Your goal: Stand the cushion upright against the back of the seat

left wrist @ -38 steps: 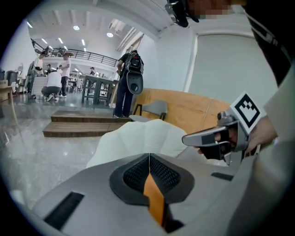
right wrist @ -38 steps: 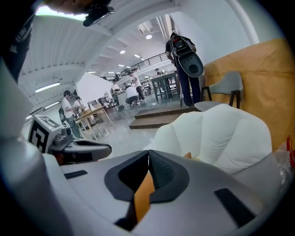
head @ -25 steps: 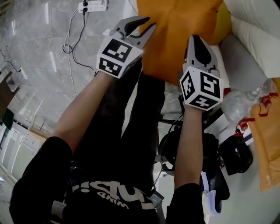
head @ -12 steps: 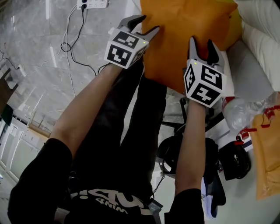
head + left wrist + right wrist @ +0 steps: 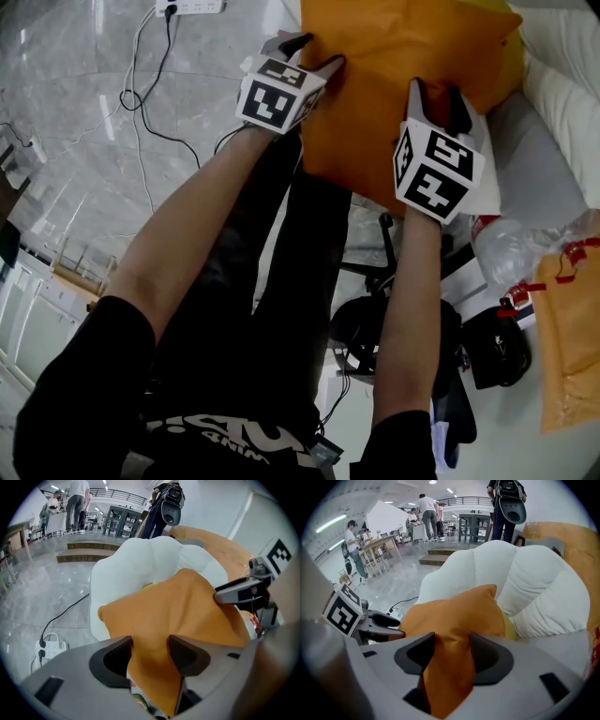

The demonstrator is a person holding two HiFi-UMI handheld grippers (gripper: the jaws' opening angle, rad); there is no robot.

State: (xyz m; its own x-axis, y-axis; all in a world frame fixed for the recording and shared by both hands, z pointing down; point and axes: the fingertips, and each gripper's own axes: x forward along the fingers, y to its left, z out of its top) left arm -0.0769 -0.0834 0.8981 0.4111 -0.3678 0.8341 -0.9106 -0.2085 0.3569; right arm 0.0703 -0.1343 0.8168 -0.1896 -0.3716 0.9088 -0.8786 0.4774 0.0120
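- Orange cushion (image 5: 394, 66) sits at the front of the seat, ahead of the person, with both tools at its near edge.
- Left tool (image 5: 319, 52) is at the cushion's near-left corner and points steeply down. Its jaws are spread and have just been opening.
- In the left gripper view a fold of cushion fabric runs down through the gap and brushes the inner edges of both pads. Nothing is clamped.
- Right tool (image 5: 436, 94) is at the near-right edge of the cushion, well apart from the left one. Its jaws are also spread and have just been opening.
- In the right gripper view orange fabric fills the gap between the jaws, hanging loose and not squeezed.
- Each tool sits over the cushion's edge, with the cushion body stretching away from the jaws.
- White padded seat back (image 5: 525, 583) rises behind the cushion. The cushion's far corner points up and overlaps the lower part of the back; contact cannot be confirmed.
- A yellow piece (image 5: 509, 620) shows just behind the cushion's right side, between it and the back.
- Grey seat surface (image 5: 539, 164) shows to the right of the cushion.
- A power strip (image 5: 192, 7) and its cable lie on the marble floor (image 5: 75, 112), left of the seat.
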